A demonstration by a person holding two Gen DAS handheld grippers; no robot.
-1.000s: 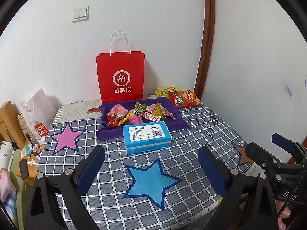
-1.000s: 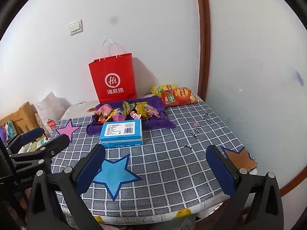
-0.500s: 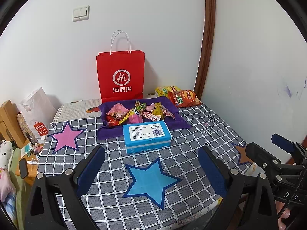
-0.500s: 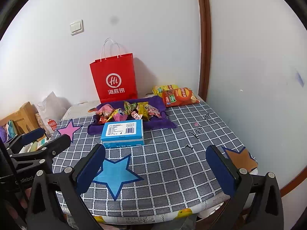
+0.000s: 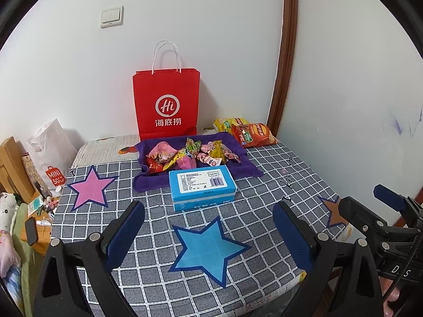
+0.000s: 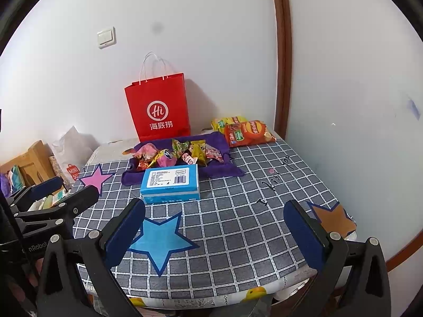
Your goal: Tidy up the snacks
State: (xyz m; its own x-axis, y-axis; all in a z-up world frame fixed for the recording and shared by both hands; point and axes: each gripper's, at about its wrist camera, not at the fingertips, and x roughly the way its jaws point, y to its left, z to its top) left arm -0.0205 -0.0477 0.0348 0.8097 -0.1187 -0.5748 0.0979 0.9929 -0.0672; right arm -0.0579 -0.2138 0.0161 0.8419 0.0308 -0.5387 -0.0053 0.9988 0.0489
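While both claws hang wide open and empty over the near edge of the desk (image 5: 264,198) with the grey checked cloth, the small wrapped snacks (image 5: 190,154) lie in a heap on the purple cloth tray (image 5: 248,169) in the middle of the frame. Just in front of the tray stands the blue rectangular box (image 5: 202,186), behind it the red paper bag (image 5: 166,105), and to the upper right two flat chip bags (image 5: 251,133) lie on the desk.

This fits equally a heap waiting to be sorted or one already gathered, so I judge no step certain. Any grasp would need a long reach forward.

The left claw (image 5: 208,233) and the right claw (image 6: 214,231) point level and forward, side by side, low in the frame.
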